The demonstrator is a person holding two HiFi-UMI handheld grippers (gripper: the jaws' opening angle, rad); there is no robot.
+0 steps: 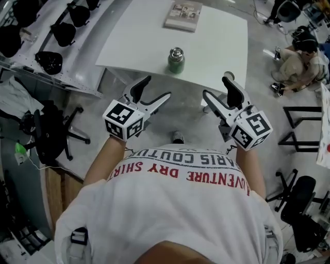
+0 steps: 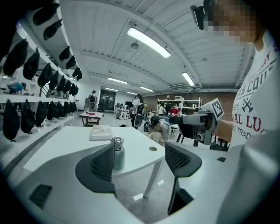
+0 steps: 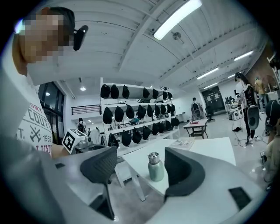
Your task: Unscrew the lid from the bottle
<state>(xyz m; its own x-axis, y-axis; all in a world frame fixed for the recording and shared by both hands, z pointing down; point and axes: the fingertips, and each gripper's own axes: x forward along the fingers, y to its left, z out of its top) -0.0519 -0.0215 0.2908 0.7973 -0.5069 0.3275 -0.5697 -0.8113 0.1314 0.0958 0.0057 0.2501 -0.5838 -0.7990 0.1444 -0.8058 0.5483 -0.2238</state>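
A small green bottle point(image 1: 176, 61) with a silver screw lid point(image 1: 176, 52) stands upright near the front edge of the white table point(image 1: 216, 46). My left gripper point(image 1: 156, 88) hangs open in front of the table, short of the bottle and to its left. My right gripper point(image 1: 216, 86) is open too, short of the bottle and to its right. Nothing is between either pair of jaws. In the left gripper view the bottle point(image 2: 117, 153) stands beyond the open left gripper point(image 2: 140, 159), beside the left pad. In the right gripper view the bottle point(image 3: 155, 167) shows beyond the open right gripper point(image 3: 140, 165).
A book point(image 1: 183, 15) lies at the table's far edge. A shelf with black caps point(image 1: 51, 31) runs along the left, with an office chair point(image 1: 49, 134) below it. A person crouches on the floor point(image 1: 299, 62) at the right, near black frames point(image 1: 304, 129).
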